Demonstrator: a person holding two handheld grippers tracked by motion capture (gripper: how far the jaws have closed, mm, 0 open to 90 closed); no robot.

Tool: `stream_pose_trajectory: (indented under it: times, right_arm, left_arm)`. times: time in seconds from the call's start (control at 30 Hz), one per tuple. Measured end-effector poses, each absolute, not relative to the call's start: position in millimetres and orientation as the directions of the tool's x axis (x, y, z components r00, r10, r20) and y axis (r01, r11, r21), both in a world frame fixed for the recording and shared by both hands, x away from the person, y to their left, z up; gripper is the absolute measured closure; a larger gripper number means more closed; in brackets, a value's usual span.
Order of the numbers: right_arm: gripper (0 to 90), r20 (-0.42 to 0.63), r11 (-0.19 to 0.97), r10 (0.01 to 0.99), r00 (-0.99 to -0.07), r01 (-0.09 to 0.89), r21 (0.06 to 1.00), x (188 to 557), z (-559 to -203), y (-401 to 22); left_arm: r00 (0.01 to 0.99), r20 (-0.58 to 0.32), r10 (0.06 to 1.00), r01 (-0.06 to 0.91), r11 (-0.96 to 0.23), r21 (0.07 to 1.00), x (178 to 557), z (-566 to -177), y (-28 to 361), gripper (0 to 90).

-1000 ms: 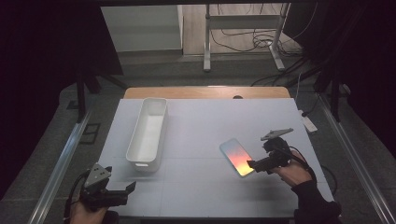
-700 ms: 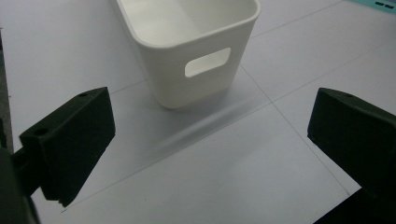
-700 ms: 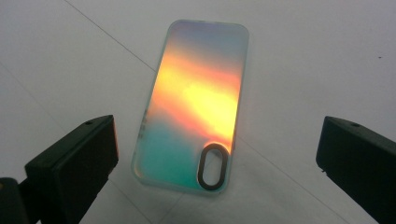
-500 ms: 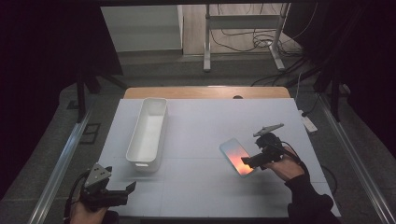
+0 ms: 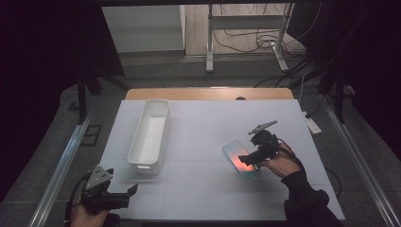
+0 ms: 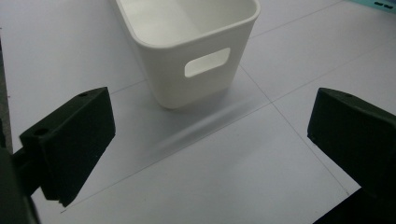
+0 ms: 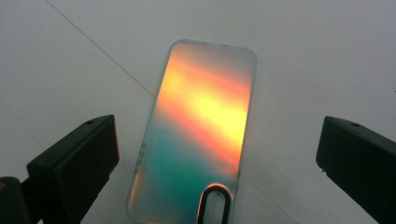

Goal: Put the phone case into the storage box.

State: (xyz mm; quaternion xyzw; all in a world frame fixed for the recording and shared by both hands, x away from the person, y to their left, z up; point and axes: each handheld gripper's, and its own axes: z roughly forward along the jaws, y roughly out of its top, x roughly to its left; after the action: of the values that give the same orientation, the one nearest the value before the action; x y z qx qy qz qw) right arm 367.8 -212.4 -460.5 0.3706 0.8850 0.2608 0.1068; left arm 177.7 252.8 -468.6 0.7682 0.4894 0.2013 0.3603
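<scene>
We're using the white bin (image 5: 150, 133) as our landmark. The phone case (image 5: 240, 159), iridescent orange over teal w/ an oval camera cutout, lies flat on the table (image 5: 203, 118) well to the right of the bin, apart from it.

What changed: over the last sec the right gripper (image 5: 249, 158) has slid in toward the bin side, from just off the case's far edge to directly over it. The case itself hasn't shifted; it sits at the same spot and angle rel. to the bin. So this was approach only, no contact yet as far as we can tell.

In the right gripper view the case (image 7: 196, 135) lies between the right gripper's (image 7: 215, 158) two black jaws, which stand wide apart w/ clear table showing on both sides of the case. Nothing held. We judge that we're lined up for a pinch across the case's width; next is lowering and closing.

The left gripper (image 5: 120, 196) hasn't moved: parked near the table's front edge, just short of the bin's near end. In the left gripper view its jaws (image 6: 205, 149) are also spread wide w/ nothing between them, and the bin's end wall w/ handle slot (image 6: 207, 62) is straight ahead.

Risk as we see it: the case is thin and flat, so the jaws may skid off it.
</scene>
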Motion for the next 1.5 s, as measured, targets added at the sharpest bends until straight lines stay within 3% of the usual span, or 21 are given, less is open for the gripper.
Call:
stream_pose_trajectory:
  times: [0.27, 0.4, 0.53, 0.57, 0.77, 0.8, 1.0, 1.5]
  right_arm:
    - [0.0, 0.012, 0.596, 0.709, -0.706, 0.608, 0.524, 376, -464, -203]
    - [6.6, 0.007, 0.593, 0.717, -0.697, 0.614, 0.521, 377, -463, -202]
    - [28.0, -0.024, 0.622, 0.699, -0.715, 0.592, 0.512, 377, -465, -199]
    - [28.0, -0.024, 0.622, 0.699, -0.715, 0.592, 0.512, 377, -465, -199]
    - [64.9, -0.010, 0.647, 0.670, -0.742, 0.577, 0.499, 381, -467, -198]
    - [64.9, -0.010, 0.647, 0.670, -0.742, 0.577, 0.499, 381, -467, -198]
    - [89.1, 0.024, 0.634, 0.680, -0.733, 0.604, 0.483, 392, -469, -202]
    - [89.3, 0.021, 0.573, 0.745, -0.667, 0.656, 0.491, 424, -481, -201]
  left_arm:
    - [0.440, -0.043, 0.897, 0.606, -0.261, 0.751, 178, -469, 253, 1.6]
    - [0.441, -0.045, 0.897, 0.606, -0.260, 0.752, 178, -469, 253, 1.6]
    - [0.441, -0.044, 0.897, 0.605, -0.261, 0.752, 178, -469, 253, 1.7]
    - [0.440, -0.045, 0.897, 0.605, -0.260, 0.752, 178, -469, 253, 1.7]
    - [0.440, -0.046, 0.897, 0.605, -0.258, 0.753, 178, -469, 253, 1.7]
    - [0.440, -0.046, 0.897, 0.605, -0.258, 0.753, 178, -469, 253, 1.7]
    - [0.440, -0.047, 0.897, 0.606, -0.258, 0.753, 178, -469, 253, 1.8]
    - [0.440, -0.049, 0.897, 0.608, -0.257, 0.751, 178, -469, 253, 2.0]
